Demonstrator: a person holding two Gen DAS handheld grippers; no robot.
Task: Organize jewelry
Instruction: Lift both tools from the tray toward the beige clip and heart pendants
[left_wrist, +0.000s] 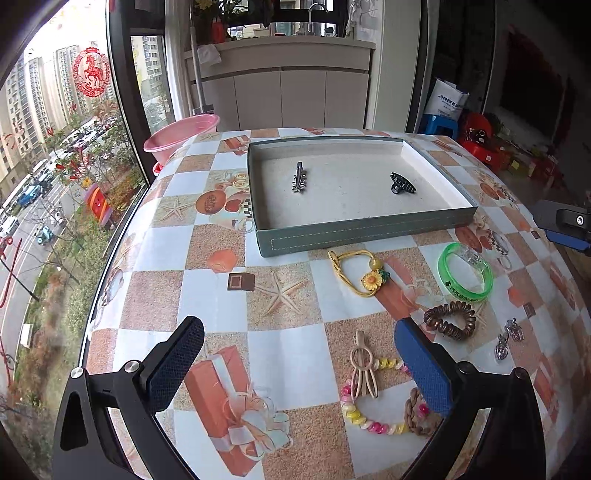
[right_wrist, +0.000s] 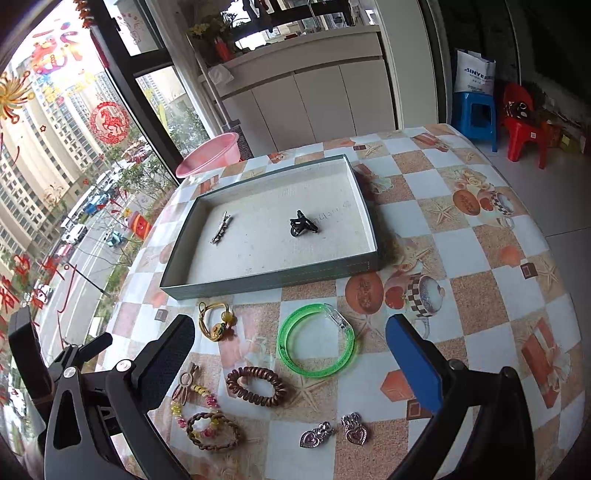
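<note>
Tray (right_wrist: 280, 282): sitting on the checked tablecloth (right_wrist: 480, 236), holding a silver clip (right_wrist: 221, 228) and a black claw clip (right_wrist: 302, 224). Green bangle (right_wrist: 316, 347), brown coil tie (right_wrist: 256, 386), heart earrings (right_wrist: 334, 432): lying outside, nearer. Left gripper (left_wrist: 295, 369), right gripper (right_wrist: 291, 365): both gaping wide, carrying nothing.

The table cover (right_wrist: 461, 229) looks like smooth, slightly glossy plastic cloth. The tray (right_wrist: 258, 282) has matt grey-green walls with stitching and a rough, pale inside. In it lie a shiny metal clip (right_wrist: 221, 228) and a glossy black plastic claw clip (right_wrist: 303, 224). The green bangle (right_wrist: 314, 354) is clear glossy plastic. The brown spiral hair tie (right_wrist: 256, 386) shines like plastic. The heart earrings (right_wrist: 334, 432) look metallic.
</note>
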